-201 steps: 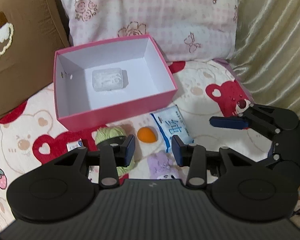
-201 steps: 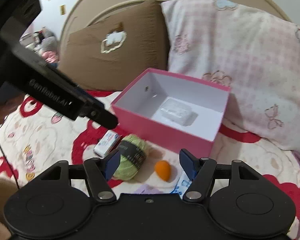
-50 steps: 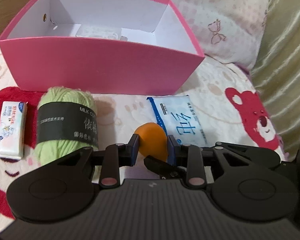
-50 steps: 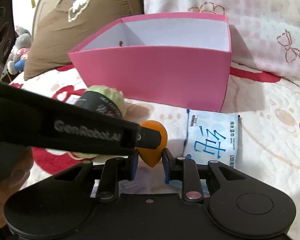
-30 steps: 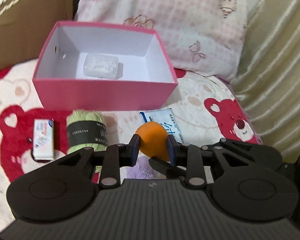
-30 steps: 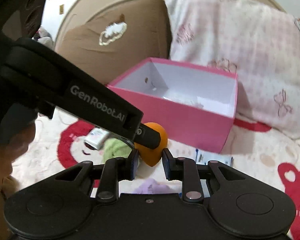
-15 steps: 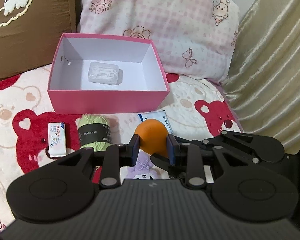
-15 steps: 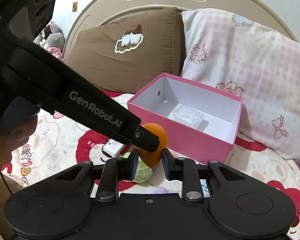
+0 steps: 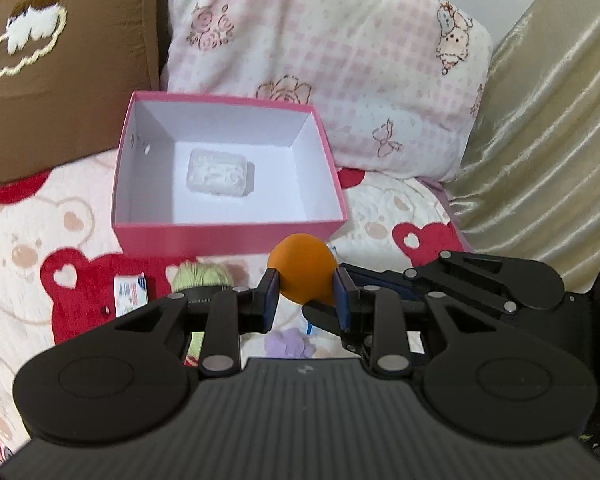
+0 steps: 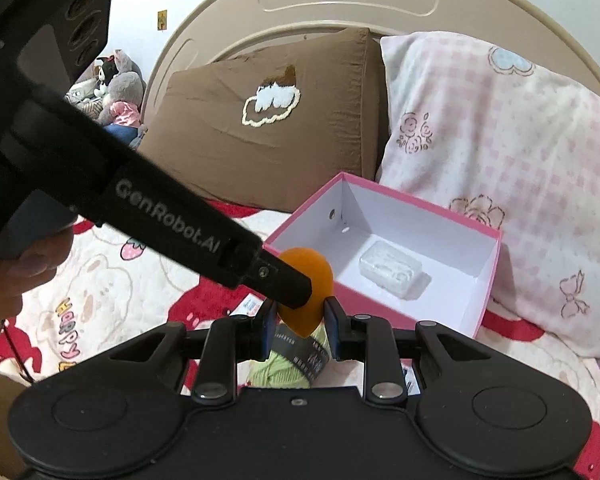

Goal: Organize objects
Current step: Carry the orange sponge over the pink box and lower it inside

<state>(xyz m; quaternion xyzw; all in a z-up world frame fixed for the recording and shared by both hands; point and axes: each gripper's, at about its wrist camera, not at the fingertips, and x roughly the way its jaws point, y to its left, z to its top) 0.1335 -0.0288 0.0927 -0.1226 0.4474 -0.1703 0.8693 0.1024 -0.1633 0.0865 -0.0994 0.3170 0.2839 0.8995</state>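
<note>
Both grippers clamp the same orange egg-shaped sponge (image 9: 303, 270) (image 10: 306, 290) in the air, just in front of the open pink box (image 9: 228, 236) (image 10: 488, 280). My left gripper (image 9: 305, 294) is shut on its sides; the right gripper (image 10: 298, 322) is shut on it from the other side, crossing under the left one. A clear plastic case (image 9: 219, 174) (image 10: 392, 274) lies on the box's white floor. Below on the bedspread lie a green yarn ball (image 9: 202, 276) (image 10: 288, 370) and a small white tissue pack (image 9: 130, 292).
A brown pillow (image 10: 268, 120) and a pink checked pillow (image 9: 320, 52) lean behind the box. A gold curtain (image 9: 540, 140) hangs at the right. A purple soft item (image 9: 290, 340) lies under the grippers. A hand (image 10: 16, 272) holds the left gripper.
Both grippers have risen together with the orange sponge between them. The box and the things on the bedspread now sit lower and smaller in view.
</note>
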